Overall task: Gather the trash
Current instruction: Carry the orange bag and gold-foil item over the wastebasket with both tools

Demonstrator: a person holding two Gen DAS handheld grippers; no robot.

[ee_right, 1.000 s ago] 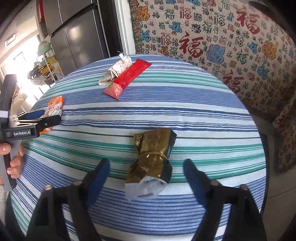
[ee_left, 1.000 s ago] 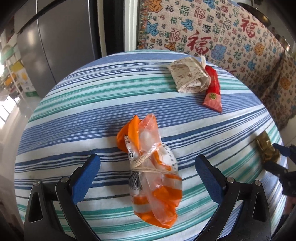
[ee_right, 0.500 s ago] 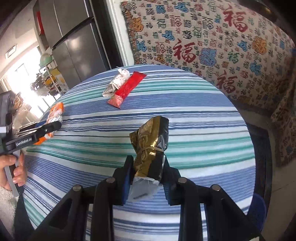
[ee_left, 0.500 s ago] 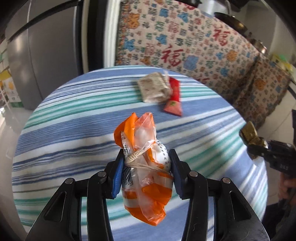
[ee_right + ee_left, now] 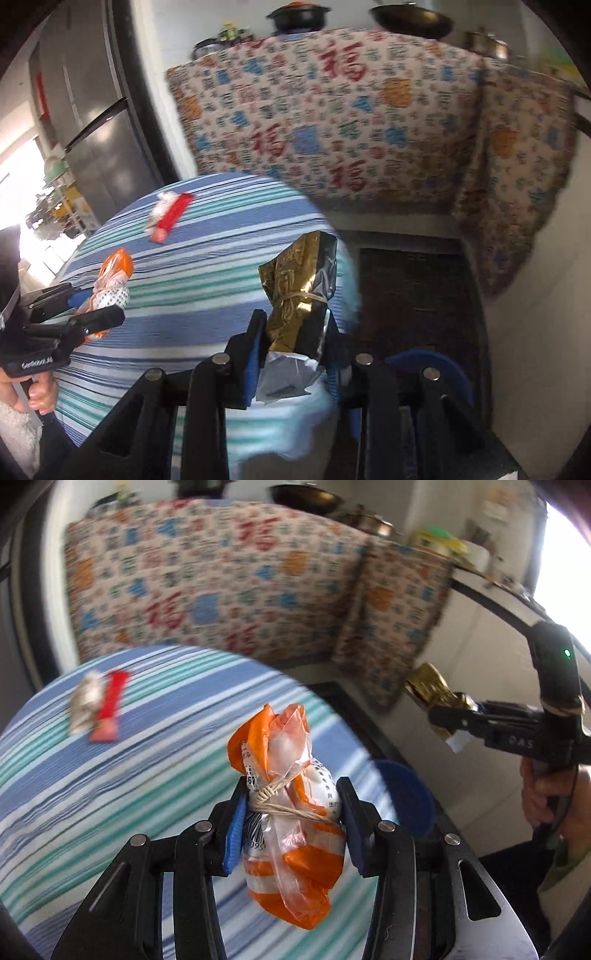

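Note:
My left gripper [image 5: 291, 812] is shut on an orange and clear plastic wrapper bundle [image 5: 291, 834] tied with a rubber band, held above the striped round table [image 5: 110, 775]. My right gripper [image 5: 293, 334] is shut on a gold and black foil wrapper bundle [image 5: 301, 295], held over the table's right edge. The right gripper with the gold bundle [image 5: 432, 690] shows at the right of the left wrist view. The left gripper with the orange bundle [image 5: 110, 284] shows at the left of the right wrist view.
A beige wrapper [image 5: 85, 705] and a red packet [image 5: 109, 710] lie together at the table's far side. A blue bin [image 5: 402, 794] stands on the floor right of the table; its rim [image 5: 432, 363] shows past my right gripper. A patterned cloth [image 5: 221, 576] covers furniture behind.
Both grippers closed on their bundles, lifted them off the table and swung right toward the table edge and the blue bin.

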